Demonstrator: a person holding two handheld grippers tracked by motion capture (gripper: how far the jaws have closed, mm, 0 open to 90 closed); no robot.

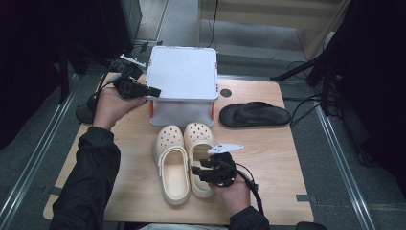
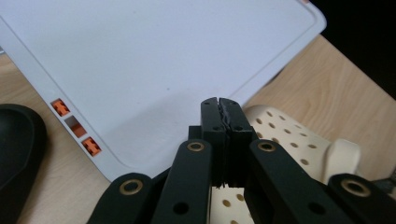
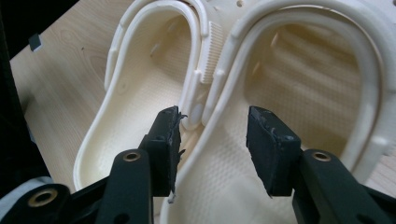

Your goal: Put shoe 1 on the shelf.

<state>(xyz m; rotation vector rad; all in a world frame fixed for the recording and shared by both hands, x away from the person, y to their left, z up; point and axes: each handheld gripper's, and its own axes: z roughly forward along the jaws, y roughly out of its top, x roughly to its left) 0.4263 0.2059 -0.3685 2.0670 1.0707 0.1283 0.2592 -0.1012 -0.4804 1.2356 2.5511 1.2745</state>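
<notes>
L gripper (image 1: 152, 90) jaws fully closed, nothing between, at left-front corner of white box lid (image 1: 182, 73). R gripper (image 1: 195, 171) jaws apart, straddling adjoining inner edges of cream clogs (image 1: 184, 160), not pinching. Clogs side by side on table (image 1: 268, 163), toes just in front of box. Black sandal (image 1: 254, 114) to their right.

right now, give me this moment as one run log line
left claw: shut, empty, over box lid | right claw: open over right clog | left clog: beside it
</notes>
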